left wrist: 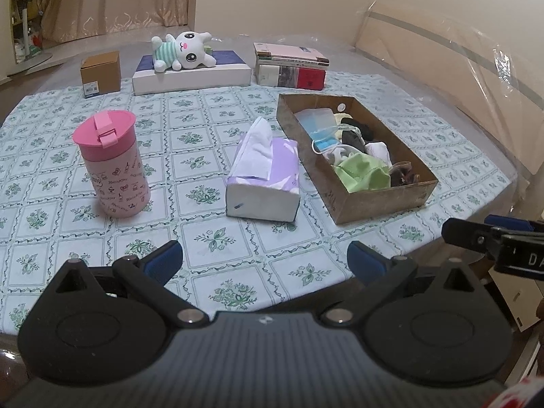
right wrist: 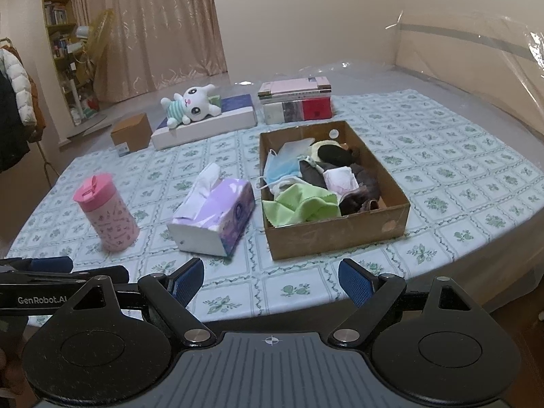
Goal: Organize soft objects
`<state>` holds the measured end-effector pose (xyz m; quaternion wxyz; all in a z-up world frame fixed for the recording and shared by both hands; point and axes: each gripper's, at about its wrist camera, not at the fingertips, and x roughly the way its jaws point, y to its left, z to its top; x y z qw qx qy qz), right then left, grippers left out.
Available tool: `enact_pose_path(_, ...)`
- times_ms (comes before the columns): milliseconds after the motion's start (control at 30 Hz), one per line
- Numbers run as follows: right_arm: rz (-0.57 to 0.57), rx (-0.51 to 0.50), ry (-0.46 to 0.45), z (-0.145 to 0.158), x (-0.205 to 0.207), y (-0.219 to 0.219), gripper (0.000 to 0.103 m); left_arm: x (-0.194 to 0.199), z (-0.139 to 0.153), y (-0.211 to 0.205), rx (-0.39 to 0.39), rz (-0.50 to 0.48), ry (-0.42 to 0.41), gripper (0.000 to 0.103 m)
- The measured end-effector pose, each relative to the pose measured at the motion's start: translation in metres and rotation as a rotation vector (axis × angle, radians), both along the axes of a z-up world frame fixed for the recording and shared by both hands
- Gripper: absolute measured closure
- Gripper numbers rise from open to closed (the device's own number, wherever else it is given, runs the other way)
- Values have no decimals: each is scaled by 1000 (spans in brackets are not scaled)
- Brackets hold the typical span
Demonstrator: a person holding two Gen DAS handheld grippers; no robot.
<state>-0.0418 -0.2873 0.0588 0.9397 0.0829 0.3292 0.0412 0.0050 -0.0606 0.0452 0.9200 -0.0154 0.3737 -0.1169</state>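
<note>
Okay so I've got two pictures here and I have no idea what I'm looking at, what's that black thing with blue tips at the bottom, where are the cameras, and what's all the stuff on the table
There is no robot here. A person holds a pair of hand-held tongs in each hand, and a wide-angle camera on each looks forward along its two fingers. One picture comes from the left tongs, the other from the right tongs. The blue tips are the gripping pads. Both tongs stand open and hold nothing.

On the flowered tablecloth stand a pink cup, a purple tissue pack and a cardboard box filled with soft things: a green cloth, a blue face mask and some dark fabric pieces. Further back a plush toy lies on a flat white box, between a small brown carton and a stack of books.
</note>
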Motion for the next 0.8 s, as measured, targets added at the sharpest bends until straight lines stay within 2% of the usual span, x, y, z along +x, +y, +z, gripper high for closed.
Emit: enact_pose_path(800,5,-5,10,-3,5,3,17,4,-5,-2,-4,-7,9,1)
